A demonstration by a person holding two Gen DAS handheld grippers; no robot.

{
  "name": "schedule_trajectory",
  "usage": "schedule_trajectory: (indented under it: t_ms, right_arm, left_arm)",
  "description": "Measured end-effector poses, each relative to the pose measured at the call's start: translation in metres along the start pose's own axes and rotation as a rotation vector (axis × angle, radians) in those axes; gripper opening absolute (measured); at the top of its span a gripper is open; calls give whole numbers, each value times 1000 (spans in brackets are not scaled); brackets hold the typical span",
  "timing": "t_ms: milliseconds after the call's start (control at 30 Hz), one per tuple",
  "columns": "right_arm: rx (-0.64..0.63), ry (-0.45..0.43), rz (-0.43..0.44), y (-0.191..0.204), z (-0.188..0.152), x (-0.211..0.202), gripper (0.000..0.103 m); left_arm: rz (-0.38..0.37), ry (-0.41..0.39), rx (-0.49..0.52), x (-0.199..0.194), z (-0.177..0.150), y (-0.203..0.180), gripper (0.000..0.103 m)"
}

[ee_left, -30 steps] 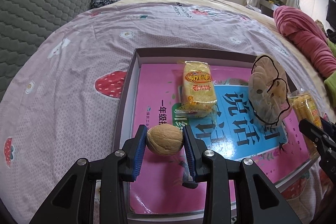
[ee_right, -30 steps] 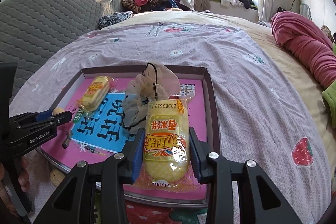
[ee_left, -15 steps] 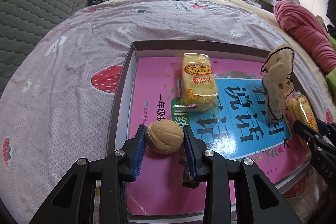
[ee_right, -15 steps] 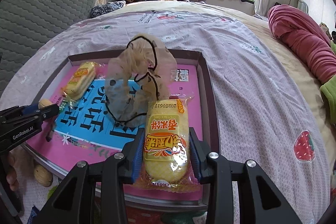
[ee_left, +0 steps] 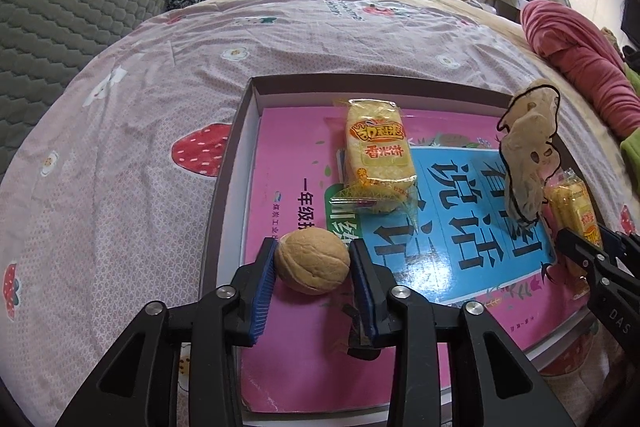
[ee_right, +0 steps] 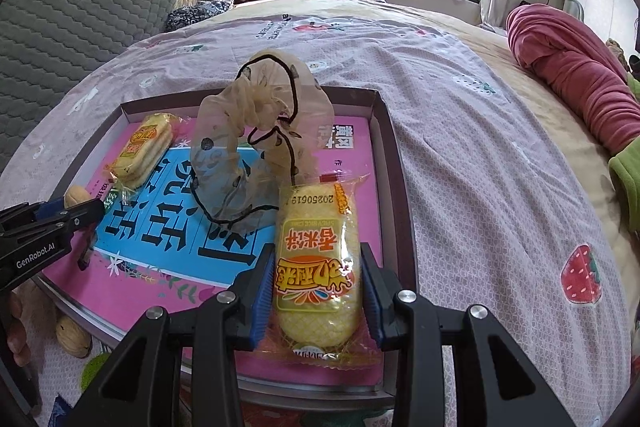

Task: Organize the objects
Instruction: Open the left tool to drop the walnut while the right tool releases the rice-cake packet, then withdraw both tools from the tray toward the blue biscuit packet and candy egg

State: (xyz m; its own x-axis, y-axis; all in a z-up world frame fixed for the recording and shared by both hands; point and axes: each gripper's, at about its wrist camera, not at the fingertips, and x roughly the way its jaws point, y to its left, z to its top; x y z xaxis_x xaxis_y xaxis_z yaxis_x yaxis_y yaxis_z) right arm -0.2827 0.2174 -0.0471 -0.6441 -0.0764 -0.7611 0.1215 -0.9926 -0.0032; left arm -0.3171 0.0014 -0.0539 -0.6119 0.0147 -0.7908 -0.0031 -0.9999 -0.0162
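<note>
On the bed's tray, rice-cracker pack points lengthwise away.

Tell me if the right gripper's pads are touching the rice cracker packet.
Touching. Right wrist view: both pads of the right gripper press the rice cracker packet.

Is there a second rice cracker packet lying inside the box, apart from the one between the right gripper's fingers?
Yes, another rice cracker packet lies on the pink book in the box, near its far left corner.

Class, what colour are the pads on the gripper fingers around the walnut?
Blue, ribbed pads on black fingers flanking the walnut; clearest in the left wrist view.
</note>
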Motion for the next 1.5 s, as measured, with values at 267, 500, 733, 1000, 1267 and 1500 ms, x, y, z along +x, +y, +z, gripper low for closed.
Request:
schedule_trajectory:
  t_ms: [267,500,733,1000,1267,1500]
  right_arm:
    - [6,-8,-4,0,2,-3,47]
    - [5,-23,-11,1,4,-7,57]
    - [11,-34,-23,1,6,-10,63]
    - [11,-57,-21,1,8,-20,74]
    - [-10,-82,-21,7,11,-30,76]
    - [-15,-142,-24,11,15,-50,83]
  left_arm:
    - [-2,5,5,-1,0,1,57]
    - [-13,-9,3,-7,2,1,71]
    - [-20,-23,-2,-14,6,2,75]
    - [-37,-27,-12,-21,8,6,82]
    - [-75,-62,-5,-42,11,2,83]
    - [-73,-86,-20,-57,14,6,84]
